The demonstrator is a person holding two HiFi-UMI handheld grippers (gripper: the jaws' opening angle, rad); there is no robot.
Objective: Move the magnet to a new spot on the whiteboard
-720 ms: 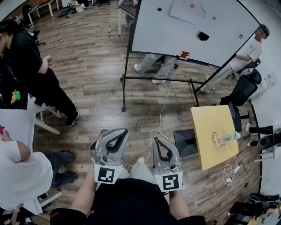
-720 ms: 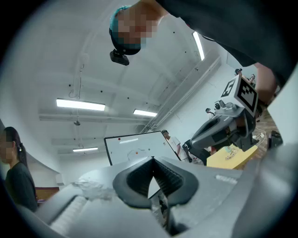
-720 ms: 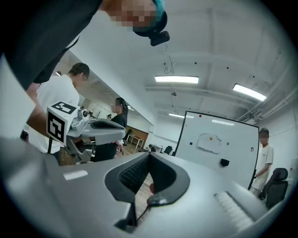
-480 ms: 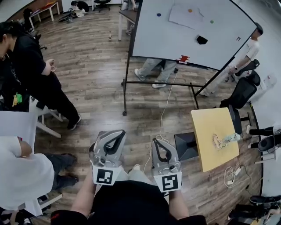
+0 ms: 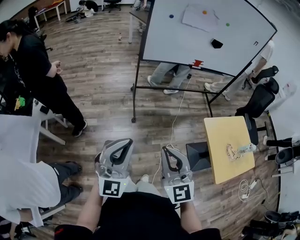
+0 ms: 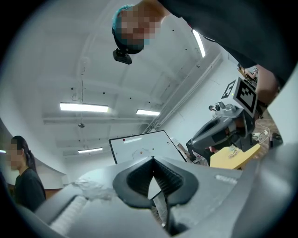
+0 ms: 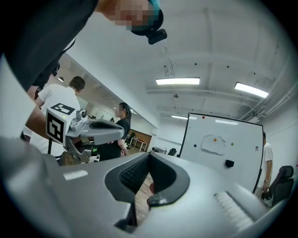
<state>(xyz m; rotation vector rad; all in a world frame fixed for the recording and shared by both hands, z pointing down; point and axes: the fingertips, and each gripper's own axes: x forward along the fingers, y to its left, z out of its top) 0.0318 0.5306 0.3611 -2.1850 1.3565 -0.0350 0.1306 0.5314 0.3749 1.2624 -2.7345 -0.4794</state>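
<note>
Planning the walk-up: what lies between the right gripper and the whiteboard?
Head view: only wood floor, crossed by a white cable, from right gripper to whiteboard.

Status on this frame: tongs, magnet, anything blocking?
Left tongs and right tongs shut, empty, near the body. Blue magnet, orange magnet, green magnet on the whiteboard, untouched, out of reach. Floor ahead open; yellow table off right.

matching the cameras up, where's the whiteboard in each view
Head view: whiteboard at top right, slanted.
Left gripper view: small, near the centre.
Right gripper view: right of centre, upright.
Shared landmark: the paper sheet on it.
</note>
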